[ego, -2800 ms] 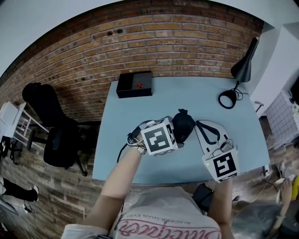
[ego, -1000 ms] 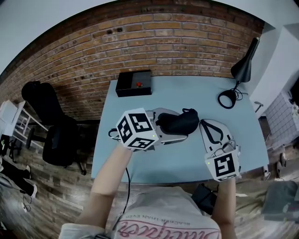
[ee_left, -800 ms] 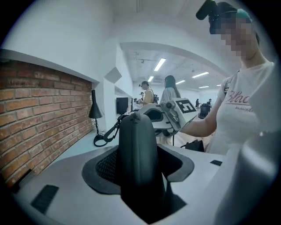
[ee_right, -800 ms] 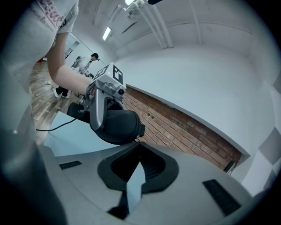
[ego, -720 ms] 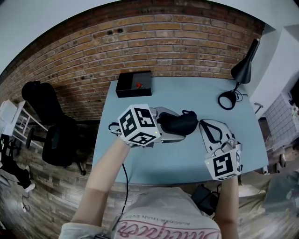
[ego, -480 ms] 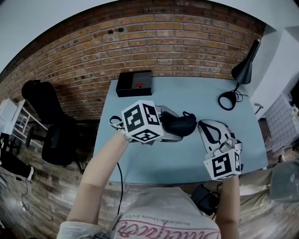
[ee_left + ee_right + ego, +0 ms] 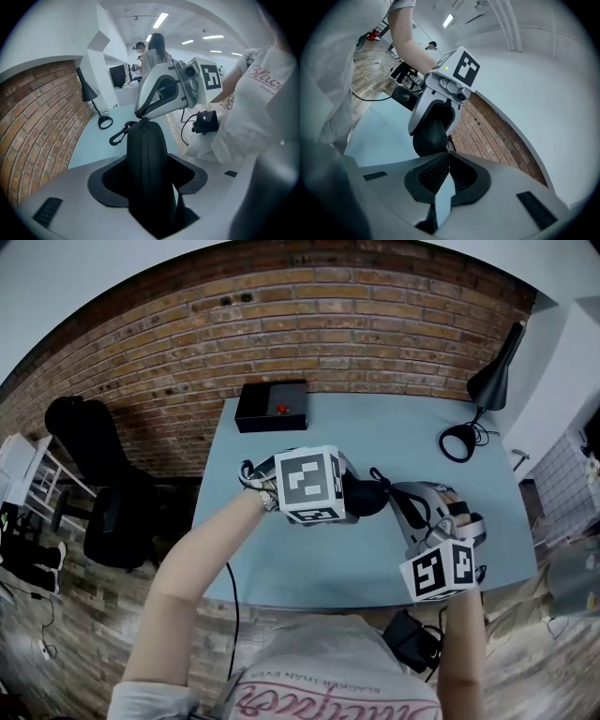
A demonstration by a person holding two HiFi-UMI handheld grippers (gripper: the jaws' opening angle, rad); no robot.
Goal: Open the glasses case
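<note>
The black, oblong, hard-shelled glasses case (image 7: 147, 173), closed, was held clamped between the left tongs (image 7: 149, 157) above the pale blue surface (image 7: 375, 437). The right tongs (image 7: 448, 151), pressed together, met the case's far end with their tips. A black snap clip (image 7: 119, 133) hung beside that end.

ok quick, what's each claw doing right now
left claw: closed on the glasses case.
right claw: shut, tips at the case's end; whether it pinches anything cannot be told.
</note>
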